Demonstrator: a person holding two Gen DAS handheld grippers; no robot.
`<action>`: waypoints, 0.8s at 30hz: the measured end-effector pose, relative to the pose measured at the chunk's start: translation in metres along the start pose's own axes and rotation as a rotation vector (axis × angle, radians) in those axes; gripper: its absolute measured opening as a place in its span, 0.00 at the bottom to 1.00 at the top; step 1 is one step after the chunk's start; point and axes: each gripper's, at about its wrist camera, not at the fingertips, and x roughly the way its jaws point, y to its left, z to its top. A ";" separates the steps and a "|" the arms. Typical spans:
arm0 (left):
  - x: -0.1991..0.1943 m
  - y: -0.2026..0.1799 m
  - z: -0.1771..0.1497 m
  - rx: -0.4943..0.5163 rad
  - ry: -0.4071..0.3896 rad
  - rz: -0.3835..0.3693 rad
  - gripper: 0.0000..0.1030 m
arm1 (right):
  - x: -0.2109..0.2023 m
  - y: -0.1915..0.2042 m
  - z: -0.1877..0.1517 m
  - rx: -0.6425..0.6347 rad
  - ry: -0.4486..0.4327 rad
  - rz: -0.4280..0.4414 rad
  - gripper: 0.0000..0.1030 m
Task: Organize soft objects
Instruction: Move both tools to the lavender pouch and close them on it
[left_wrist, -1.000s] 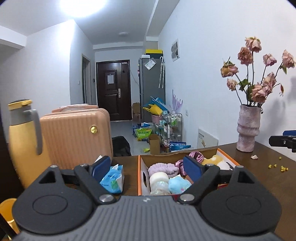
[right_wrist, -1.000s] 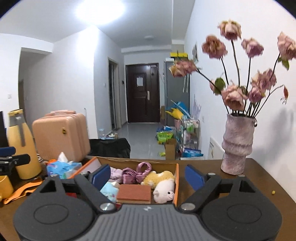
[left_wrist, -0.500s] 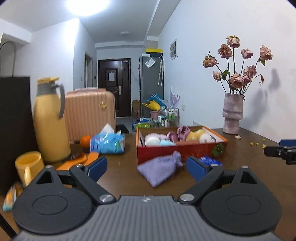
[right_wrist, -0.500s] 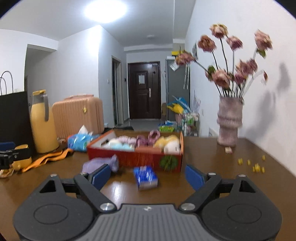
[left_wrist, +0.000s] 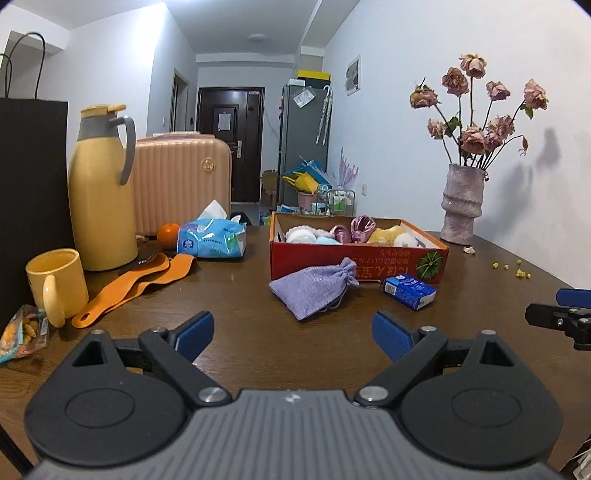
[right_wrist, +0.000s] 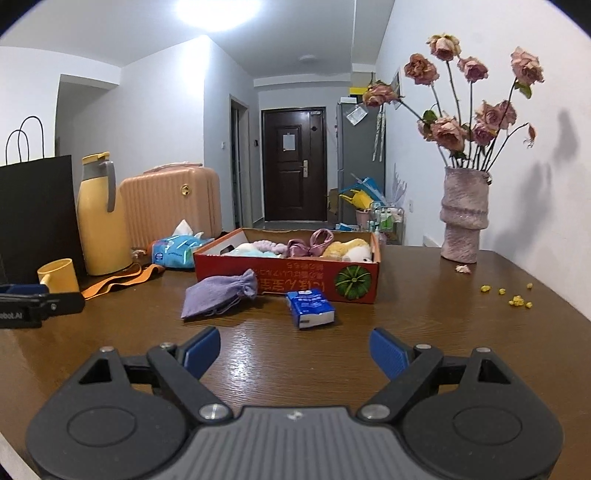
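With both sets of jaws wide and empty, the lilac drawstring pouch (left_wrist: 313, 291) – lying on the bench (left_wrist: 240, 295) just near of the red box (left_wrist: 354, 258) – is best gripped mid-body by the left gripper (left_wrist: 293, 332), not by its cords.

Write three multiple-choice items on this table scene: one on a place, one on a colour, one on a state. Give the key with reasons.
1. Where does the purple pouch lie?
A. inside the red box
B. on the table in front of the red box
C. beside the vase

2. What colour is the mug?
A. yellow
B. green
C. white

3. How does the left gripper stand?
A. shut on the pouch
B. shut on nothing
C. open, nothing between its fingers

Key: B, the pouch rests on the wood against the box's front; A, the mug matches the yellow jug; C, the blue pads stand wide apart.
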 end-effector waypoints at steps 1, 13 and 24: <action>0.005 0.001 0.000 -0.005 0.007 0.003 0.91 | 0.004 0.000 0.001 0.003 0.004 0.007 0.85; 0.095 0.025 0.017 -0.108 0.123 -0.023 0.75 | 0.093 0.011 0.025 0.032 0.078 0.105 0.85; 0.220 0.039 0.039 -0.160 0.277 -0.174 0.58 | 0.242 0.034 0.061 0.077 0.166 0.187 0.79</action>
